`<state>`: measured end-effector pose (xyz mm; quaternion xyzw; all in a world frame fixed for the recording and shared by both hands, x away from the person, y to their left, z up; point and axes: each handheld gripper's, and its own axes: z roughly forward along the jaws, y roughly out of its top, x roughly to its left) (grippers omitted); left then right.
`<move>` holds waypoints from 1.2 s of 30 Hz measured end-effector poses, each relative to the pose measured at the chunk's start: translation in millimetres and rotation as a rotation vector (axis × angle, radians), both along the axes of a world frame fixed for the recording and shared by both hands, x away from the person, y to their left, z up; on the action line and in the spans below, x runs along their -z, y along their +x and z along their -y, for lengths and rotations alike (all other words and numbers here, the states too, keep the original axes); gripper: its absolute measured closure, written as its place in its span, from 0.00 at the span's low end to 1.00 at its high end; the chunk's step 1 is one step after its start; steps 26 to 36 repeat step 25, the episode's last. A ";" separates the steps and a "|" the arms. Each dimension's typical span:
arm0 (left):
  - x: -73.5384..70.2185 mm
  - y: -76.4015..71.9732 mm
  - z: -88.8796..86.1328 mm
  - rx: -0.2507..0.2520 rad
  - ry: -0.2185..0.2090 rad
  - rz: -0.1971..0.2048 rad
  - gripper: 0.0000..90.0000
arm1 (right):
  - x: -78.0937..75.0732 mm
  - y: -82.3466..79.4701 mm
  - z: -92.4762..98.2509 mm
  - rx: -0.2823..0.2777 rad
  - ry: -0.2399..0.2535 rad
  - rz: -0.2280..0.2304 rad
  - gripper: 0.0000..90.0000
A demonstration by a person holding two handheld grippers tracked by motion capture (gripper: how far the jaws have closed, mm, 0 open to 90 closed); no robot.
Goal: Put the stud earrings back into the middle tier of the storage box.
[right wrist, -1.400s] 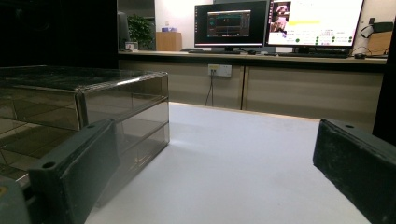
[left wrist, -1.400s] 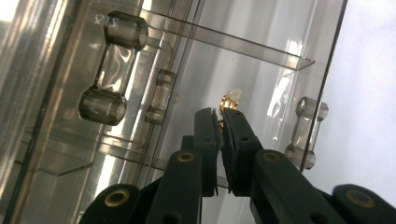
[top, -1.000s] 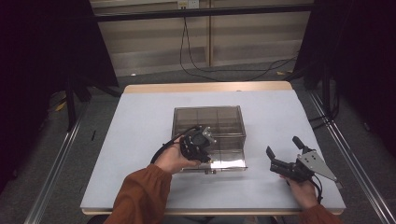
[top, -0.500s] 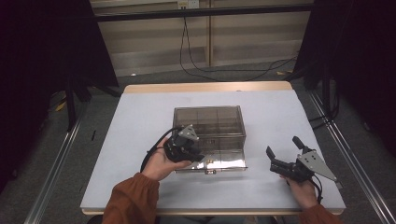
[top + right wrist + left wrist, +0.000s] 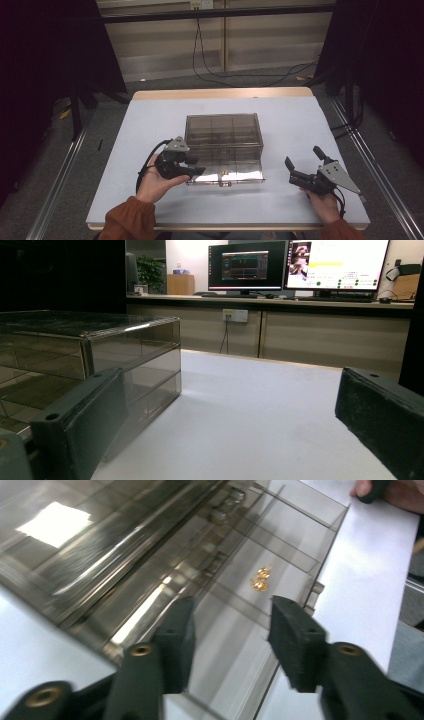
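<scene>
The left gripper has its two black fingers spread moderately apart and holding nothing; in the left gripper view they hang over the near-left corner of the smoky transparent plastic compartment box, above its front flap, with no contact evident. The right gripper is likewise spread wide and empty; its fingers rest low, well to the right of the box and pointed past its right side. The box sits closed in its main body at the middle of the white table, its divided compartments visible through the lid. Along the box's near edge a clear hinged front flap lies folded down flat on the table, and a small gold-coloured fitting shows through or on the clear plastic in front of the left fingers. Judgement: work on the box is at an early or intermediate stage; the flap appears released, while the lid remains shut and no contents are seen handled. Either raising the lid or closing the flap remains outstanding.
</scene>
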<state>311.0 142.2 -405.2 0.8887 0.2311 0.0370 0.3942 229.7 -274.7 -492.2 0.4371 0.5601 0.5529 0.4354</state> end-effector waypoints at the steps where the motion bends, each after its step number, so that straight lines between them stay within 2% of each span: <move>1: 0.8 -0.5 -2.5 -0.014 -0.013 0.002 0.55 | 0.0 0.0 0.0 0.000 0.001 -0.001 0.00; 2: 0.8 -1.1 -5.6 -0.027 -0.015 0.003 0.55 | 0.0 0.0 0.0 0.000 0.001 -0.001 0.00; 5: 1.8 -3.0 -14.4 -0.069 -0.024 0.021 0.47 | 0.0 -0.1 -0.1 0.001 0.002 -0.002 0.00; 6: 2.4 -3.3 -17.7 -0.093 -0.018 0.034 0.42 | 0.0 0.0 0.0 0.000 0.000 0.000 0.00; 7: 3.7 -4.2 -21.1 -0.124 -0.019 0.041 0.32 | 0.0 -0.1 -0.1 0.000 0.001 0.000 0.00; 8: 5.4 -4.5 -25.1 -0.130 -0.022 0.041 0.32 | 0.0 -0.1 -0.1 0.000 0.001 0.000 0.00; 10: 10.4 -6.2 -33.2 -0.165 -0.029 0.058 0.22 | 0.0 -0.1 -0.1 0.000 0.001 0.000 0.00; 12: 16.0 -7.7 -42.9 -0.198 -0.043 0.049 0.19 | 0.0 -0.1 -0.1 0.000 0.001 0.000 0.00; 13: 21.0 -9.1 -51.3 -0.218 -0.036 0.042 0.16 | 0.0 -0.1 -0.2 0.000 0.001 0.001 0.00; 14: 21.0 -9.1 -51.3 -0.218 -0.036 0.042 0.13 | 0.0 -0.1 -0.2 0.000 0.001 0.000 0.00; 18: 32.4 -15.8 -67.1 -0.275 -0.039 0.034 0.10 | 0.0 -0.4 -0.2 0.003 -0.002 -0.001 0.00; 20: 39.6 -18.3 -74.0 -0.277 -0.016 0.026 0.05 | 0.0 -0.2 -0.2 0.001 -0.001 0.001 0.00; 23: 45.2 -15.8 -82.3 -0.281 -0.017 0.003 0.05 | 0.0 0.0 -0.1 0.000 0.000 0.000 0.00; 25: 48.1 -13.0 -85.2 -0.326 0.003 0.022 0.05 | -0.1 -0.1 -0.1 0.000 0.002 -0.002 0.00; 36: 48.1 -13.0 -85.2 -0.326 0.003 0.022 0.05 | -0.1 -0.1 -0.1 0.000 0.002 -0.002 0.00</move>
